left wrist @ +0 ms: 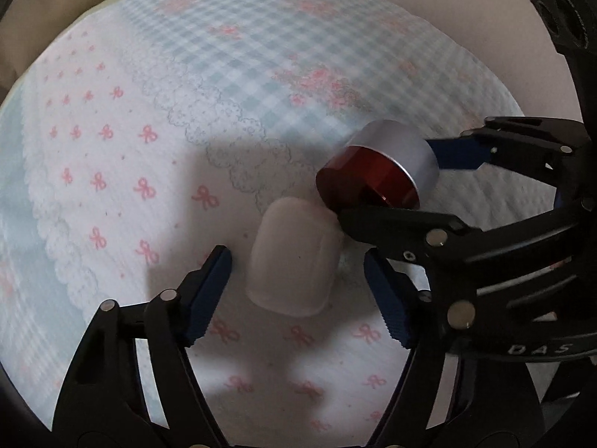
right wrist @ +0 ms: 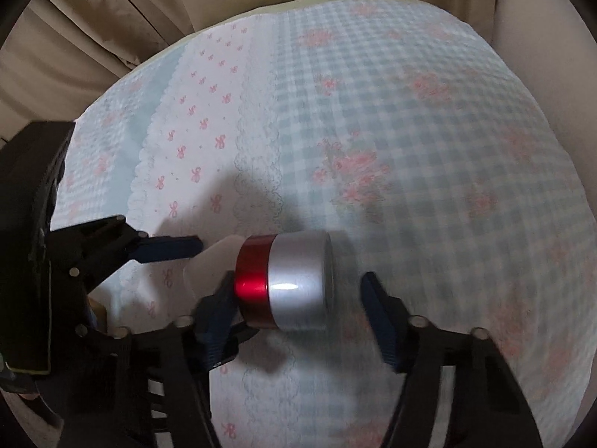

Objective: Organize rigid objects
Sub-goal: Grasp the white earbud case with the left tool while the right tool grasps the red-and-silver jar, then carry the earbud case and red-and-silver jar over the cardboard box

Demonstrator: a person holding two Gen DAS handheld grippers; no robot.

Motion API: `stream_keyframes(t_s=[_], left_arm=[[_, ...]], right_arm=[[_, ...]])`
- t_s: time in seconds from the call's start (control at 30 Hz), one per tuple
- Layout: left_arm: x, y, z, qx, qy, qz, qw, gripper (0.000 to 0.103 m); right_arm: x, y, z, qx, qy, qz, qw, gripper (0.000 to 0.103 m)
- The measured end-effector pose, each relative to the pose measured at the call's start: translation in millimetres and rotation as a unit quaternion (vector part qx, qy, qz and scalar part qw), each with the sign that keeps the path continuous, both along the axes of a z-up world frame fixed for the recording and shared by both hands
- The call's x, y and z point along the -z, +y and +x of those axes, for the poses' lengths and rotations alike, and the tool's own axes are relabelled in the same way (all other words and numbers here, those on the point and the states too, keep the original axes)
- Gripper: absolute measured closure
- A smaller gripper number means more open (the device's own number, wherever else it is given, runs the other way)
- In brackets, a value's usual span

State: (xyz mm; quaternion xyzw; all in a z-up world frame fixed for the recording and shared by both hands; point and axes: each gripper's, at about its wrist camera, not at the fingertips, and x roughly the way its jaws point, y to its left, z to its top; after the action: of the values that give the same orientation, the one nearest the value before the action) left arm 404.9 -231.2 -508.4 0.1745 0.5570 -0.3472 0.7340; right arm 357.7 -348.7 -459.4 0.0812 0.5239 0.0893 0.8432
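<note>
A white rounded cap (left wrist: 294, 257) lies on the patterned cloth (left wrist: 112, 186). My left gripper (left wrist: 298, 295) stands open around it, with a gap between the cap and each blue pad. Just right of it, a red jar with a silver lid (left wrist: 377, 171) lies on its side between the fingers of my right gripper (left wrist: 388, 181). In the right wrist view the jar (right wrist: 287, 280) sits between the right gripper (right wrist: 302, 315) fingers. The left pad is at its red end and the right pad stands clear of the silver end. One left gripper finger (right wrist: 171, 248) reaches in beside the cap (right wrist: 220, 252).
The cloth (right wrist: 410, 149) is pale blue gingham with pink bows and flowers, and it falls away at its rounded edges. Beige curtains (right wrist: 112, 18) hang behind it. The two grippers are close together, almost touching.
</note>
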Motion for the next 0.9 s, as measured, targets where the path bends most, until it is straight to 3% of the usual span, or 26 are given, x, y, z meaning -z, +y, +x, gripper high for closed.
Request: stream_keyframes(t_s=[0.03,0.17,0.47,0.9], left_arm=[[0,0,1,0.001,-0.006,0.004,1.0000,0.045],[-1,2,7,-0.003,-0.007,-0.004,1.0000,0.061],[-6,7,10,-0.007,-0.005,-0.001,1.0000,0.061],[-46,37,5,-0.078,0.019,-0.038,0.9960,0.061]], right_arm=[[-1,0,0,-0.004,-0.005,0.006,1.000,0.060],[-4,2,-3,-0.005,-0.014,-0.003,1.000,0.062],[-7,-2,-3,0.010,-0.014,0.007,1.000,0.063],[-32,-21,-25,0.049,-0.024,0.017,0.998,0.065]])
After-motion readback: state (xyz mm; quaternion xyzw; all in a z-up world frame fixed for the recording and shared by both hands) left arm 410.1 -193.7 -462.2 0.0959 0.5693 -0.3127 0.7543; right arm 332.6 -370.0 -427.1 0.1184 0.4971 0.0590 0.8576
